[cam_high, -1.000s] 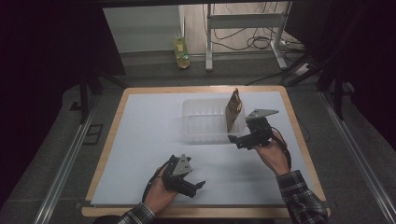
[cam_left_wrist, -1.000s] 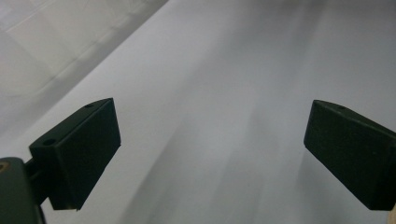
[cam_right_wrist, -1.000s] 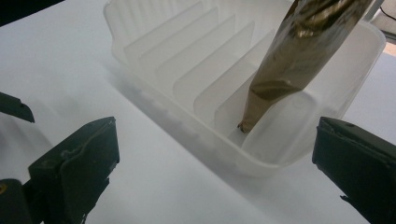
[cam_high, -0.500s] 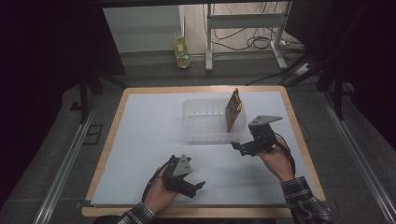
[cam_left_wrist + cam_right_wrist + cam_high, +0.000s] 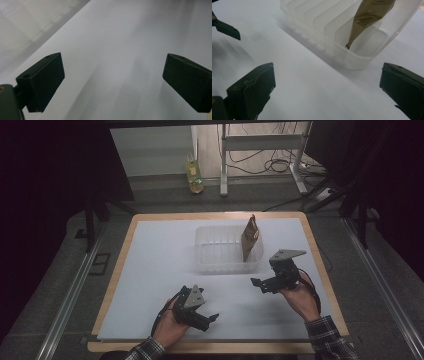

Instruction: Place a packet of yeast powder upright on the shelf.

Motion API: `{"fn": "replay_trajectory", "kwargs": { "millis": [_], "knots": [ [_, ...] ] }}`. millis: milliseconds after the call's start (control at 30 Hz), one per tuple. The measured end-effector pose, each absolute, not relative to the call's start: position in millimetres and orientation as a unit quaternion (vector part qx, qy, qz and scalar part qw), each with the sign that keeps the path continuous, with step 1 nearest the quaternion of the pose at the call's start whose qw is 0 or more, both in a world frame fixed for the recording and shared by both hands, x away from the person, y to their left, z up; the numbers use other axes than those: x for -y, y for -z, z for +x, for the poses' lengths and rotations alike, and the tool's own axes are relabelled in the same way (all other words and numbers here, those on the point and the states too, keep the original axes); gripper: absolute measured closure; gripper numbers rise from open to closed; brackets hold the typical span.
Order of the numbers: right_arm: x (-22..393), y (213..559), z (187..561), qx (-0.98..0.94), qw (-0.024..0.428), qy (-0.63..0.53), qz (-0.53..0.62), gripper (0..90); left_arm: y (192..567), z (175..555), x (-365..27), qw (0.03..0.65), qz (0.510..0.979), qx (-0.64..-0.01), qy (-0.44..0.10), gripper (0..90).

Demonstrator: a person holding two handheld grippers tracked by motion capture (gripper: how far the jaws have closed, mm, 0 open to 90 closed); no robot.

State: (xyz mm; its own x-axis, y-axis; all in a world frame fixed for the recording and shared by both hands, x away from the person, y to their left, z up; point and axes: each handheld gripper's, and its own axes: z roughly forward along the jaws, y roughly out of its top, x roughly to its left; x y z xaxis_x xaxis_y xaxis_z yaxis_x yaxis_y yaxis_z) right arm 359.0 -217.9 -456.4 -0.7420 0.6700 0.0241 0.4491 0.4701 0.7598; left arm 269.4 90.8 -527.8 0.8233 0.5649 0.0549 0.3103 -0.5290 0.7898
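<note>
A clear ribbed plastic tub stands on the white sheet at the middle of the table. A brown paper pouch stands upright in its right end, leaning on the wall. My right gripper hovers just in front of the tub's right corner, open, nothing between its jaws. Near the front edge my left gripper rests low over bare sheet, open and holding nothing.
The white sheet covers a wooden table whose rim shows around it. A yellow bottle stands on the floor beyond the far edge, beside metal stand legs and cables. Dark floor flanks both sides.
My right gripper has drawn back from the tub toward the front and slightly right. The left gripper has stayed where it was.
</note>
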Motion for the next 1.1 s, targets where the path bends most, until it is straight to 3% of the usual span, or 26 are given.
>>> {"fn": "replay_trajectory", "kwargs": {
  "millis": [1100],
  "knots": [
    [240,473,327,-0.849,0.132,-0.389,0.331,0.6,522,265,-108,0.415,0.854,-0.268,-0.163,4.0]
  ]
}}
